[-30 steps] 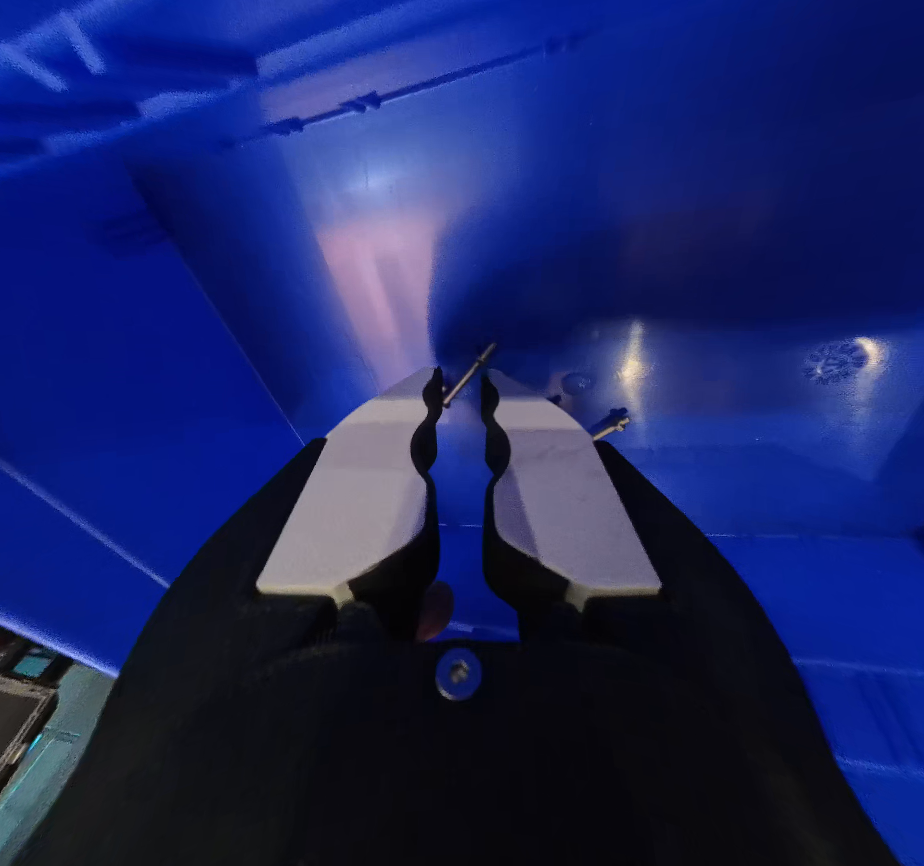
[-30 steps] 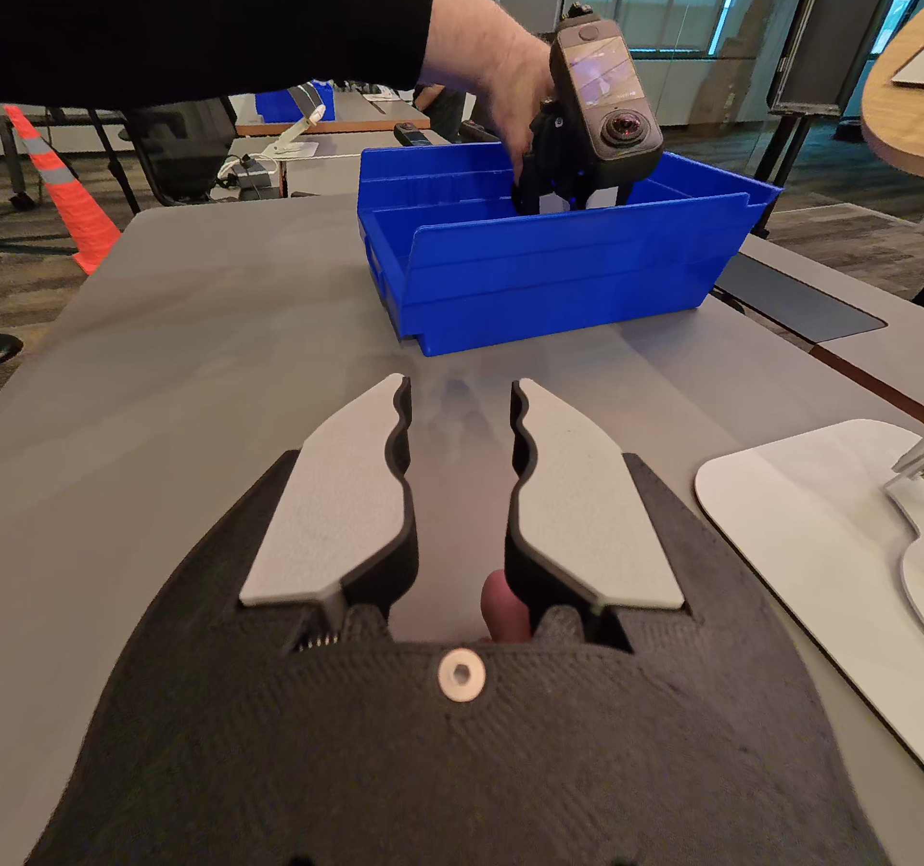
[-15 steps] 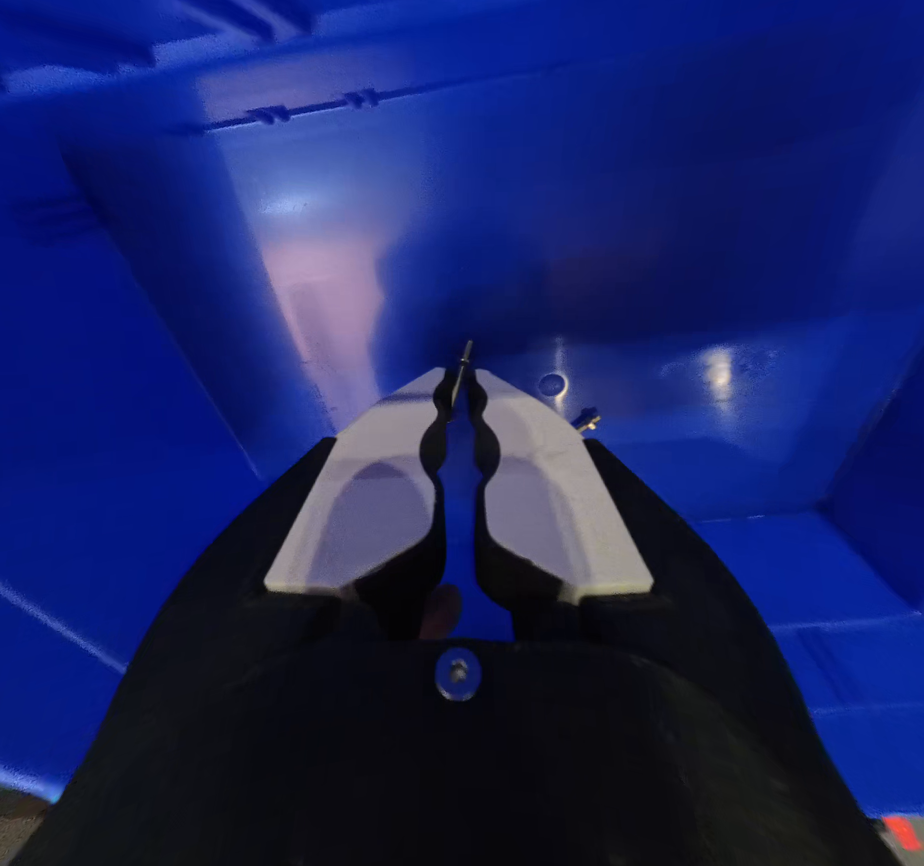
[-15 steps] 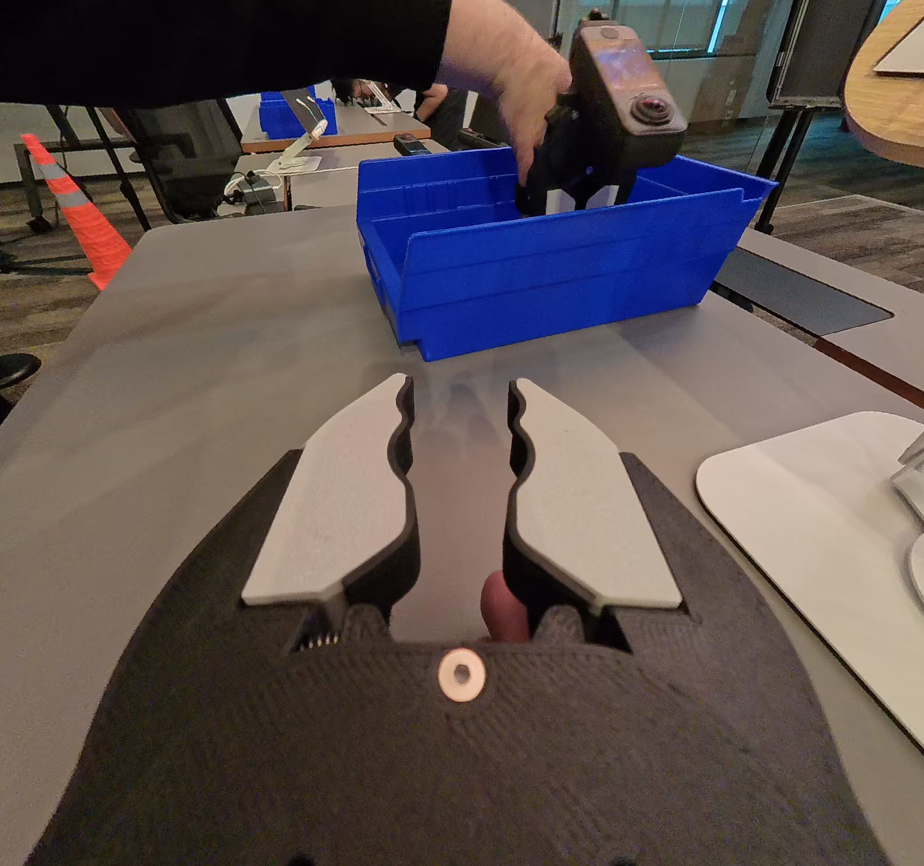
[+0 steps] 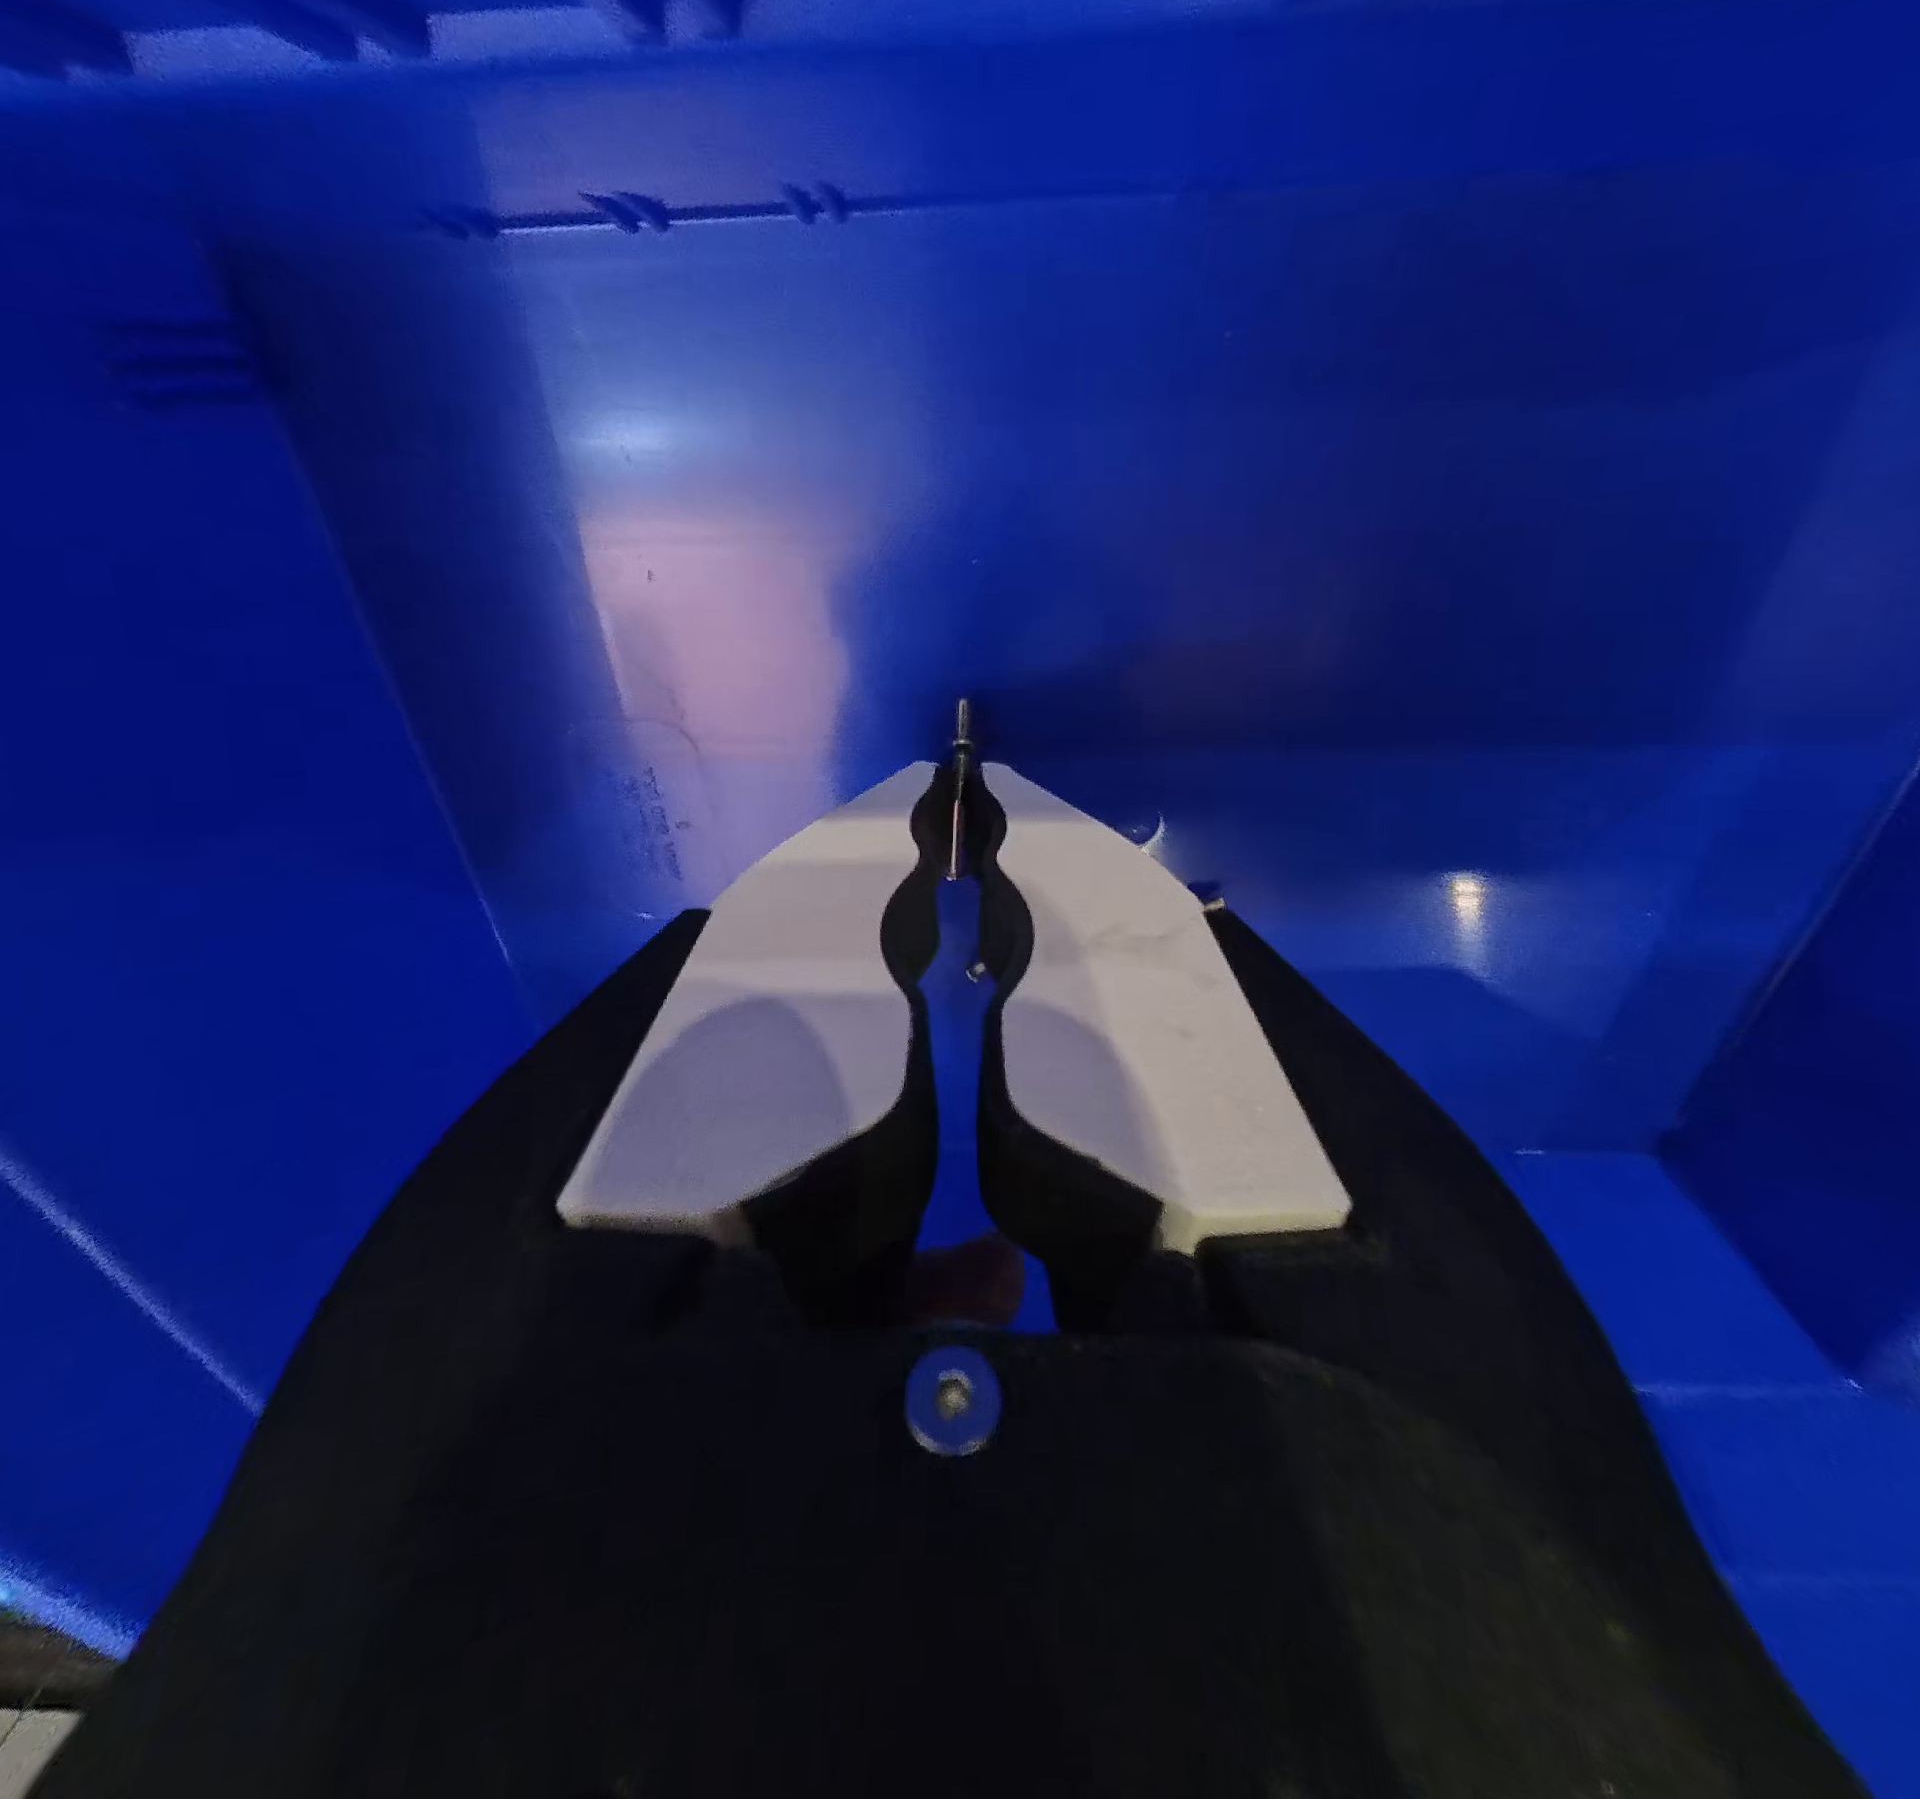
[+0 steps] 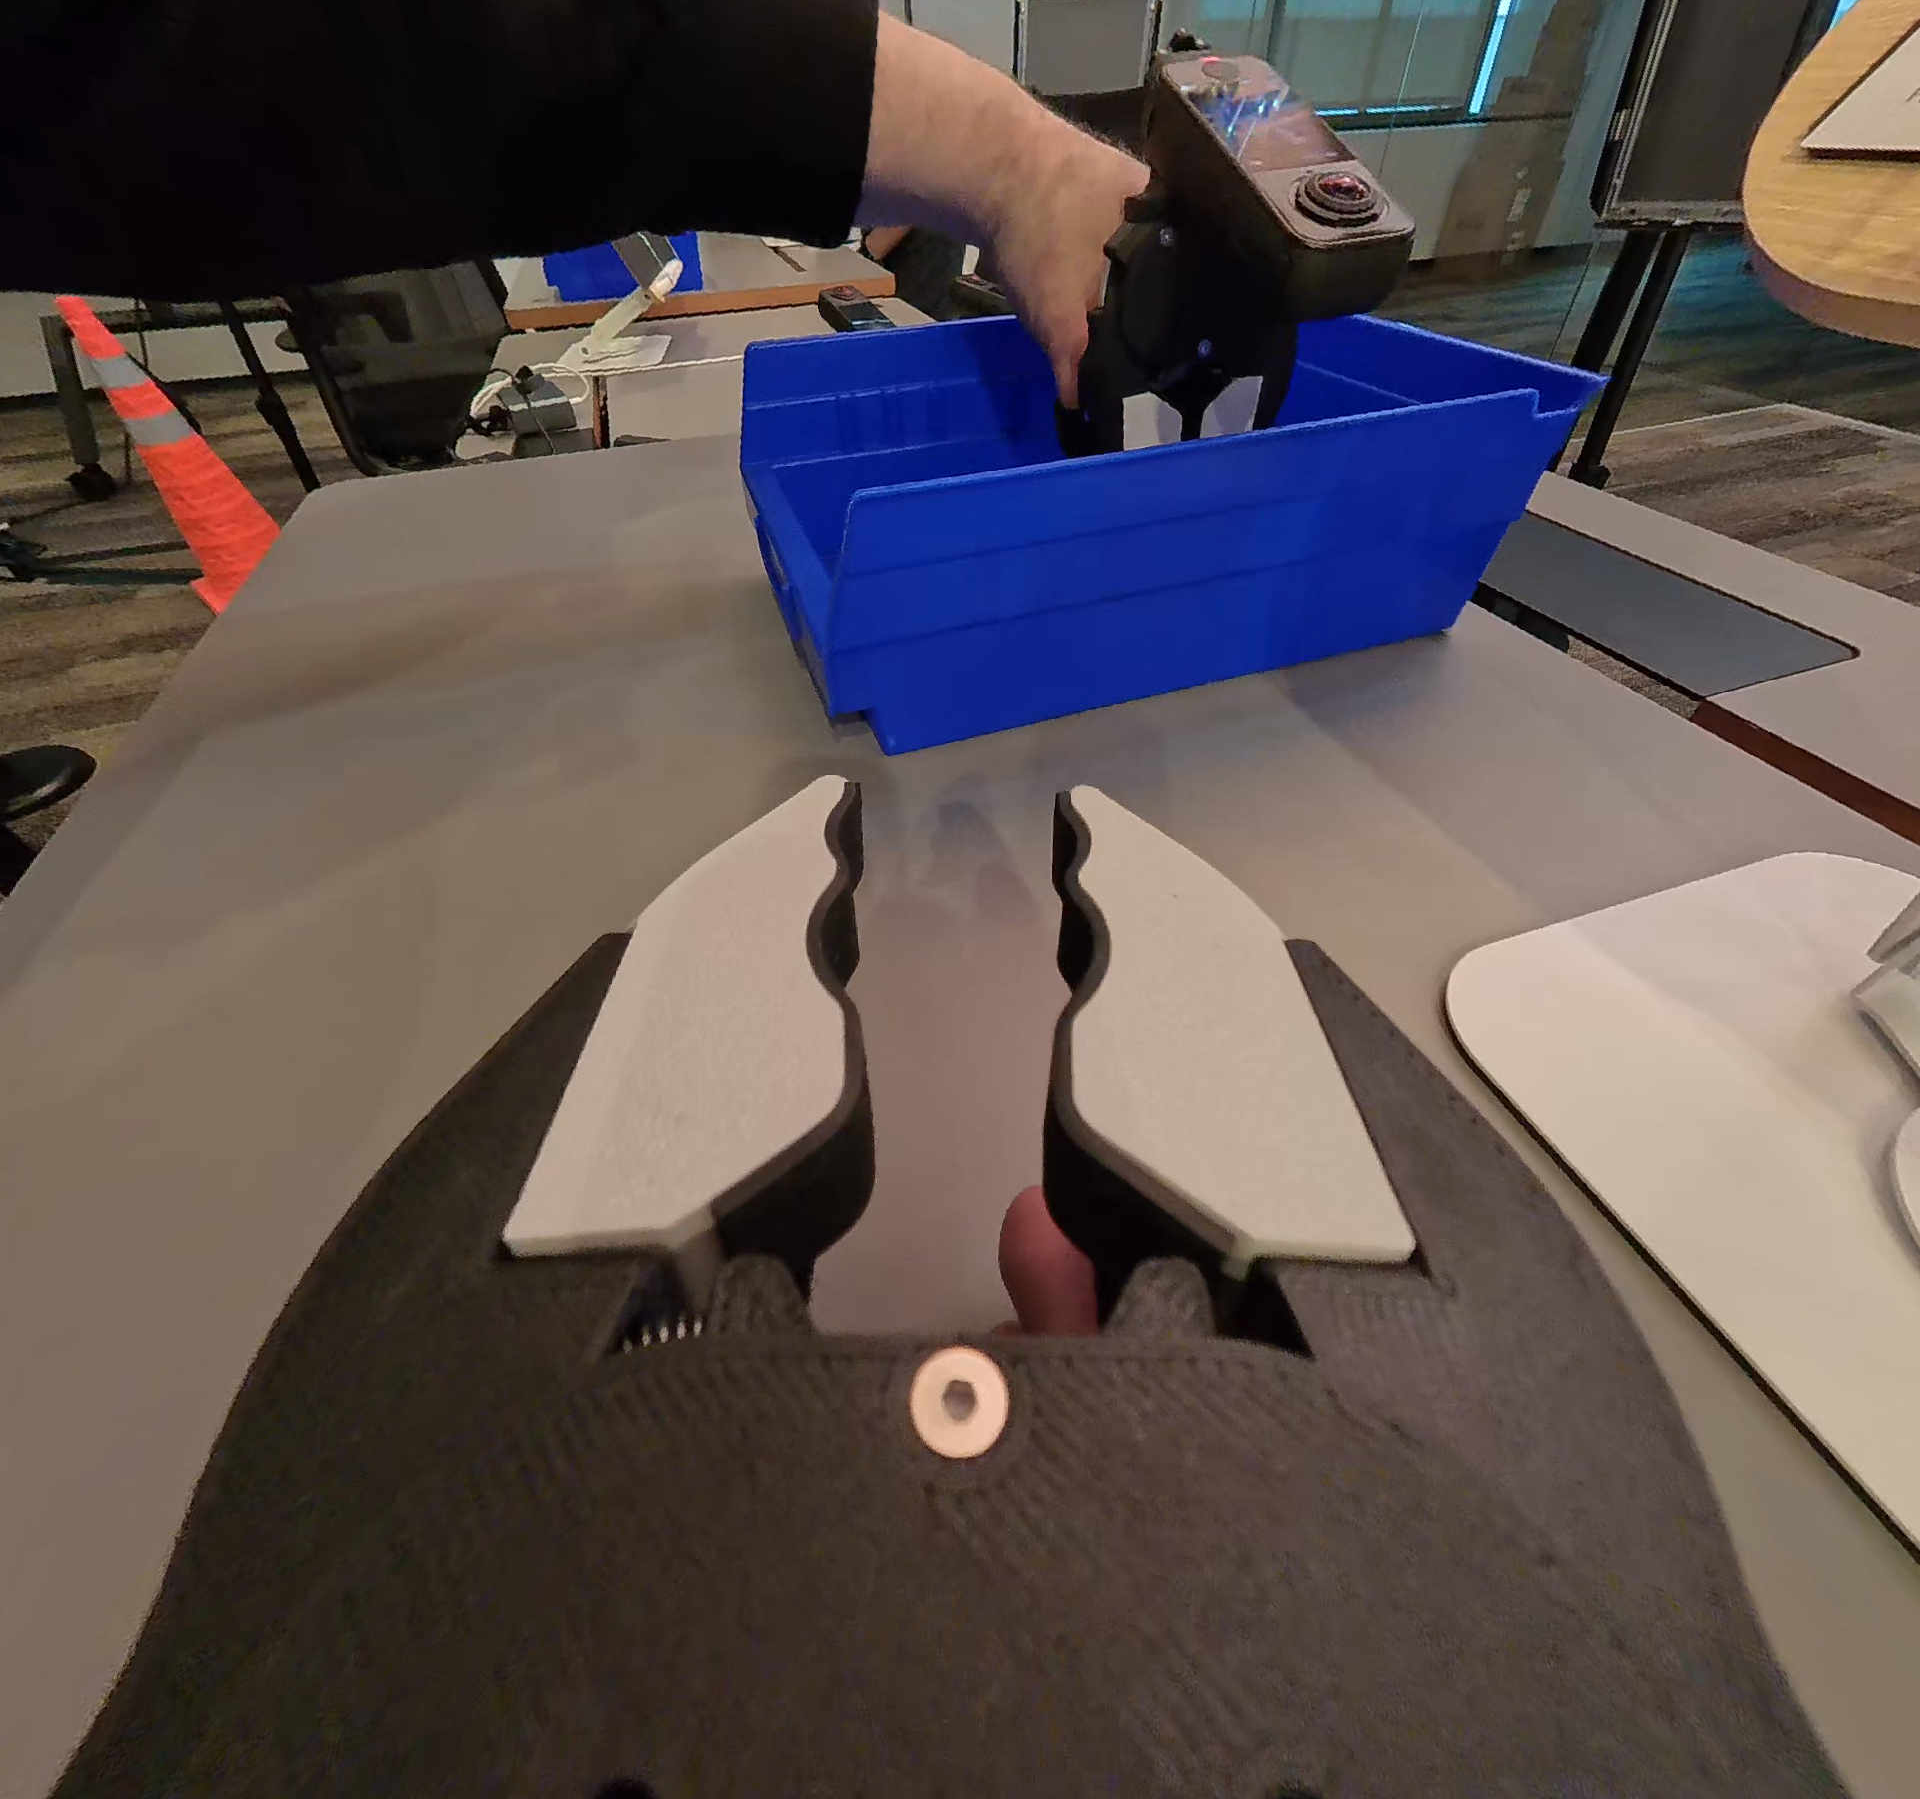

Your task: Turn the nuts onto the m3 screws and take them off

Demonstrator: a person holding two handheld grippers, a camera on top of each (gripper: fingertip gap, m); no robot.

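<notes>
Left wrist view: left gripper [image 5: 961, 781] pinches a screw [image 5: 958, 793]; right gripper [image 6: 956, 804] fingers spread, empty.

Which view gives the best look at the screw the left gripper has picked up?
The left wrist view: the screw stands pinched between the tips of the left gripper, inside the blue bin. In the right wrist view the bin's wall hides those fingers, so the screw is not visible.

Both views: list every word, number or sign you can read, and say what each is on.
Blue bin, inner wall, left wrist view: faint moulded marks, too small and blurred to read.
Camera screen above the bin, right wrist view: only glare, nothing legible.
No other writing can be read.
</notes>
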